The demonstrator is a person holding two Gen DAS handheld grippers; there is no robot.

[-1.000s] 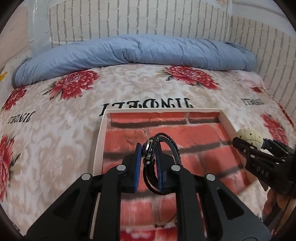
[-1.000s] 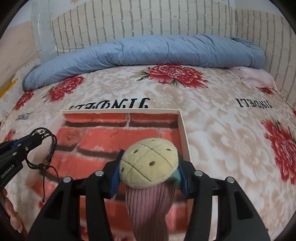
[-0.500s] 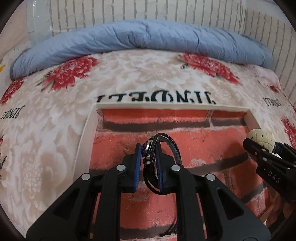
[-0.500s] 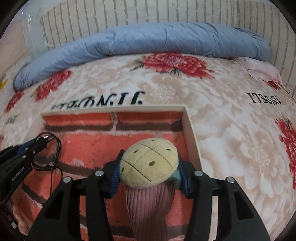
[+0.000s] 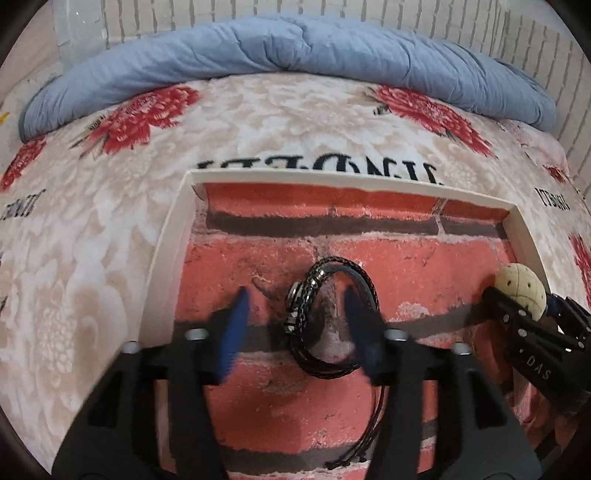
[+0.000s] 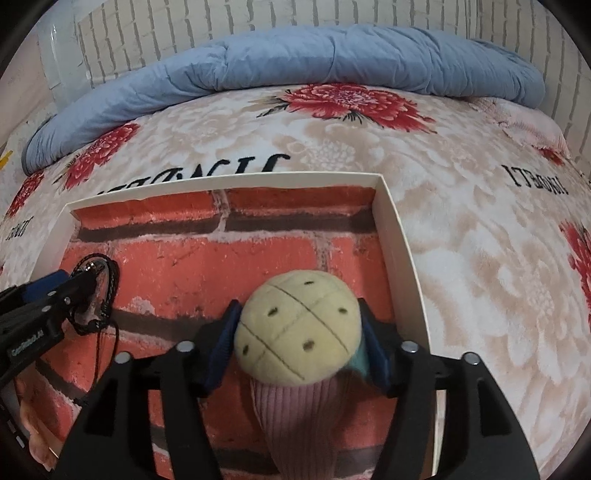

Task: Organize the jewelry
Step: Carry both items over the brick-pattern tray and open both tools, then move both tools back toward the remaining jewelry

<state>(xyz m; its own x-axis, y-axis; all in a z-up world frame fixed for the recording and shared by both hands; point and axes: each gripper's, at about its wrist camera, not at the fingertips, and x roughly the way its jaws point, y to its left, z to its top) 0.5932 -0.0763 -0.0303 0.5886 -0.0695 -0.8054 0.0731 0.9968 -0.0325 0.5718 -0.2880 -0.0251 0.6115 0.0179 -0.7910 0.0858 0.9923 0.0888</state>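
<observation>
A white-rimmed tray (image 5: 173, 225) with a red brick-print floor lies on the bed. My left gripper (image 5: 295, 325) is open over the tray, its blue pads blurred and spread wide. A black braided bracelet (image 5: 328, 314) sits between them on the tray floor, touching neither pad. In the right wrist view the bracelet (image 6: 99, 291) shows at the left by the left gripper. My right gripper (image 6: 299, 339) is shut on a plush toy (image 6: 295, 328) with a cream round head and pink ribbed body, held over the tray's right side (image 6: 399, 236).
The tray rests on a beige blanket (image 5: 92, 229) with red flowers and black lettering. A rolled blue duvet (image 5: 295, 48) lies along the far edge against a white brick-pattern wall (image 6: 258, 18). A clear plastic bin (image 5: 74, 40) stands at the far left.
My left gripper opened and let go of the bracelet, which now lies in the tray. Both grippers moved forward and lower over the tray. The right gripper still holds the plush toy.
</observation>
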